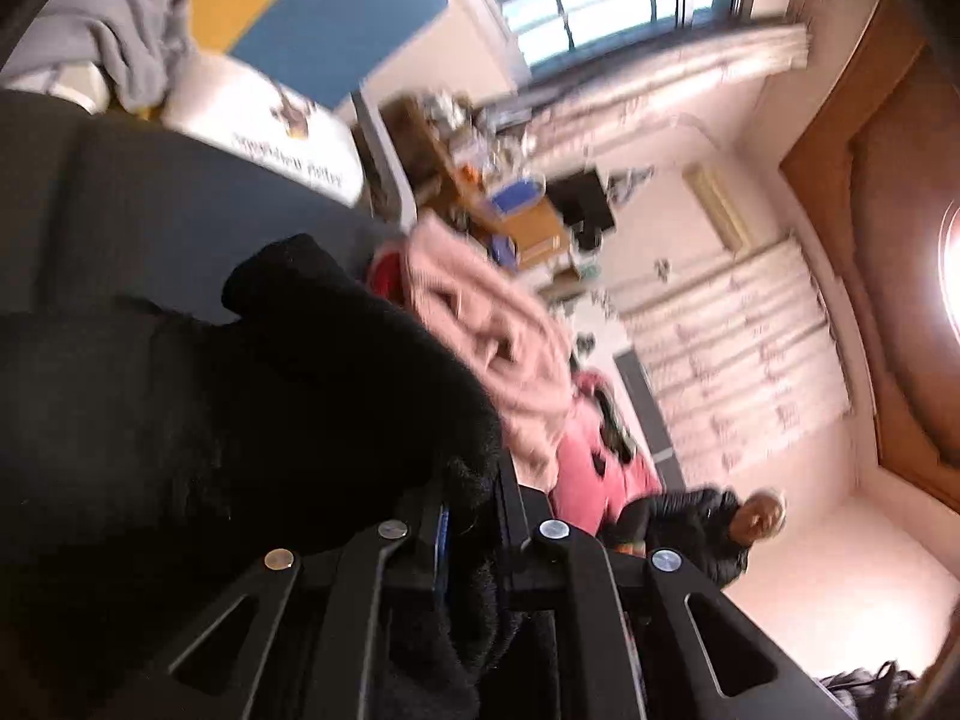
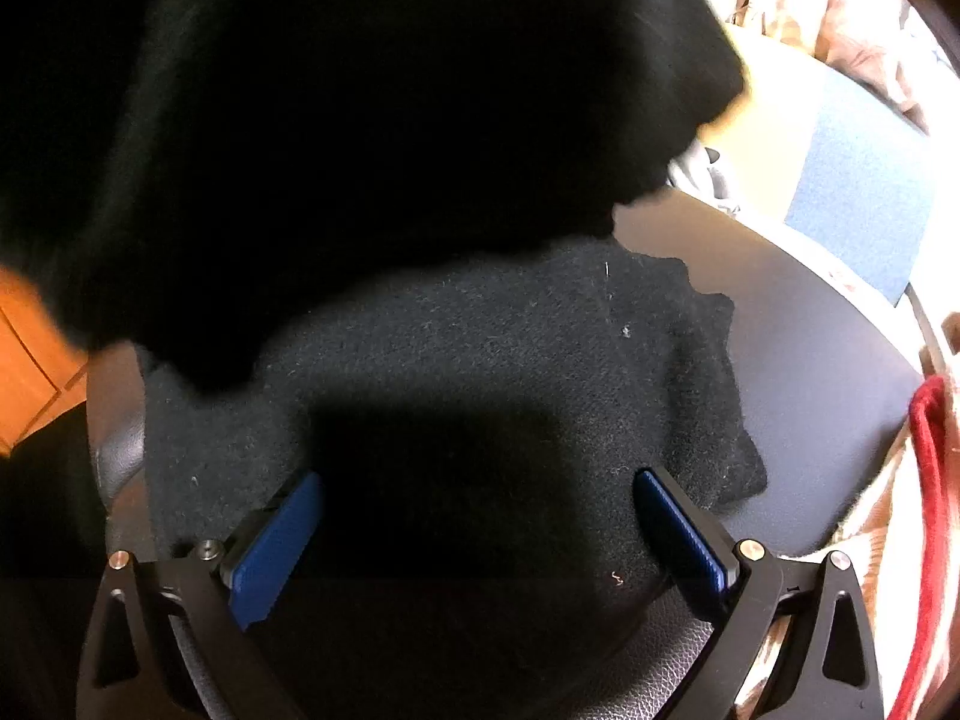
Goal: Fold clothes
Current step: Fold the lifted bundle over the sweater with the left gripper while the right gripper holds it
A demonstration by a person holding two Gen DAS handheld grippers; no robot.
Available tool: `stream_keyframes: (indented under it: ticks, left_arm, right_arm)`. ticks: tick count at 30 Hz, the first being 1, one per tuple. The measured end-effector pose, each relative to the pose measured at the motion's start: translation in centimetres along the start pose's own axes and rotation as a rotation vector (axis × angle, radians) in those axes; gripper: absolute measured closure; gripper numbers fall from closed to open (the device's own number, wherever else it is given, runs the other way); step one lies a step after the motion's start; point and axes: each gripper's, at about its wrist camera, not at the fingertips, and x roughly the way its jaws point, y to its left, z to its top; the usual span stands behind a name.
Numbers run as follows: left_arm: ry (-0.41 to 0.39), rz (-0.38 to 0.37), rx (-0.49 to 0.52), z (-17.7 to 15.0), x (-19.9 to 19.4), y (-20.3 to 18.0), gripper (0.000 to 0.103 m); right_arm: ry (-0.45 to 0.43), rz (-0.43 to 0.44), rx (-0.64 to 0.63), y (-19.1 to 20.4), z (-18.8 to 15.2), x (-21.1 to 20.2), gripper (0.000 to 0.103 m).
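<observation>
Black knit garment (image 2: pixel 480 372) lay partly on the grey table (image 2: pixel 810 360), one part lifted, clenched in the left gripper (image 1: pixel 468 516); right gripper (image 2: pixel 480 528) hovered spread wide. Best laid edge-to-edge, smoothly.

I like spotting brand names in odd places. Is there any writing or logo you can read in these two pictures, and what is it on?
White pillow, left wrist view: a line of dark print under a small picture, upside down and too blurred to read.
Black garment, right wrist view: no text.
Nothing else carries readable writing.
</observation>
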Motion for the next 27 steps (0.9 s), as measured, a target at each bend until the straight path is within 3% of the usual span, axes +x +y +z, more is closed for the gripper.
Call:
stream_keyframes:
  ticks: [5,7,8,10,13,17,20,24,27]
  left_arm:
    - [0.137,0.038,-0.038,-0.3,5.7,2.1,0.091]
    - [0.174,0.055,-0.075,-1.2,6.8,3.3,0.072]
    - [0.172,0.048,-0.082,-1.5,7.1,3.5,0.068]
    - [0.137,0.013,-0.092,-1.5,6.8,3.3,0.046]
    - [0.050,-0.079,-0.126,-1.5,4.7,3.5,0.032]
    - [-0.085,-0.047,-0.136,-2.1,-0.7,4.6,0.031]
    - [-0.167,0.033,-0.142,-4.4,-5.2,5.9,0.031]
    - [-0.216,0.132,-0.123,-8.3,-9.0,7.6,0.031]
    - [-0.207,0.191,-0.065,-10.4,-9.2,7.5,0.031]
  right_arm:
    - [0.020,-0.016,0.012,0.2,0.1,-0.5,0.000]
    - [0.044,-0.025,0.011,0.5,0.0,-1.3,0.000]
    - [0.054,-0.027,0.005,0.7,-0.2,-1.8,0.000]
    - [0.069,-0.026,-0.011,1.2,-1.0,-3.3,0.000]
    - [0.108,-0.018,-0.003,1.7,-2.8,-5.6,0.000]
    - [0.171,-0.002,0.038,2.5,-5.4,-9.0,0.000]
    - [0.124,0.002,0.075,3.1,-5.7,-12.9,0.000]
    - [-0.018,0.081,0.121,4.6,-2.5,-15.6,0.000]
    - [-0.025,0.151,0.091,5.1,0.3,-13.7,0.001]
